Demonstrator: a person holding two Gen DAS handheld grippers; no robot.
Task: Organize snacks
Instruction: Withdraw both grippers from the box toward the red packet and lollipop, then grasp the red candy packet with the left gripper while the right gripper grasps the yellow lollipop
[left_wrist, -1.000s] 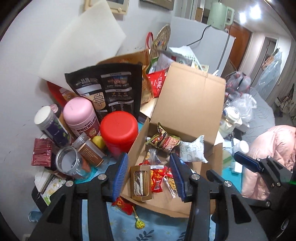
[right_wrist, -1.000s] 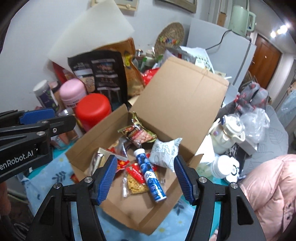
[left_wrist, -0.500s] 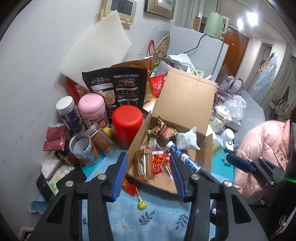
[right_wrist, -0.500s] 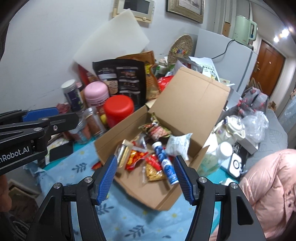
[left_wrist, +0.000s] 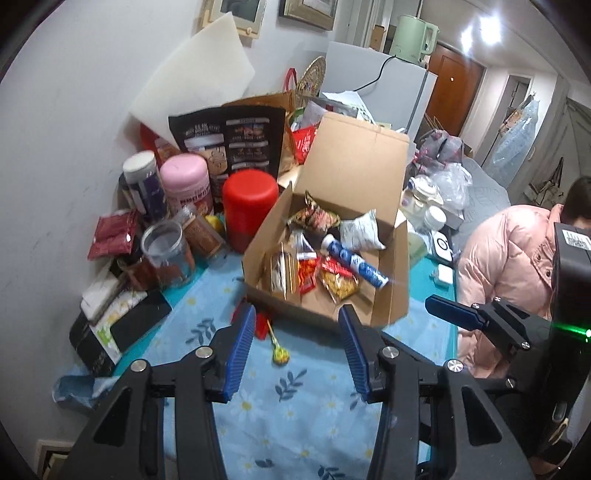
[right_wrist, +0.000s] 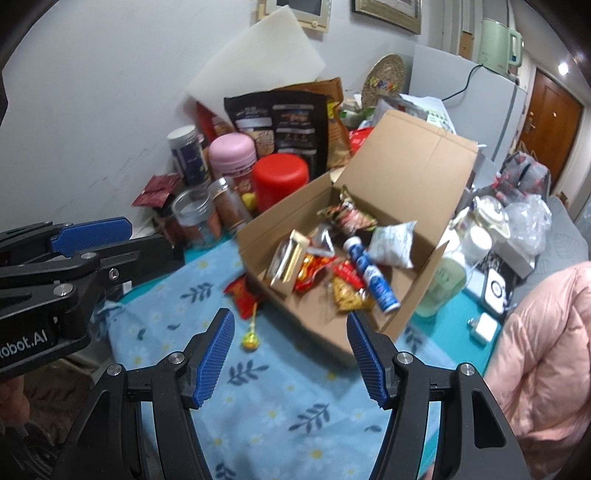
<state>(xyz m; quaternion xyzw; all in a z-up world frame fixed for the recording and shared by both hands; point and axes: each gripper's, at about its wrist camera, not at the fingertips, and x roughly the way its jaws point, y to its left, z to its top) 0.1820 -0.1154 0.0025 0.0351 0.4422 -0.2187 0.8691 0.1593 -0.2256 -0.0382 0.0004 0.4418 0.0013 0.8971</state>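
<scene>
Both tongs, left tongs (left_wrist: 297, 347) and right tongs (right_wrist: 290, 352), hang spread and empty, tilted downward just short of the cardboard box (right_wrist: 288, 295). The snacks (right_wrist: 347, 266) lie inside it; a lollipop (right_wrist: 250, 339), seemingly, lies beside it on the bench (right_wrist: 280, 406).

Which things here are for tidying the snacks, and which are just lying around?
For the job:
cardboard box
blue tube
white packet
lollipop
red packet

Just lying about:
green kettle
white teapot
woven mat
</scene>
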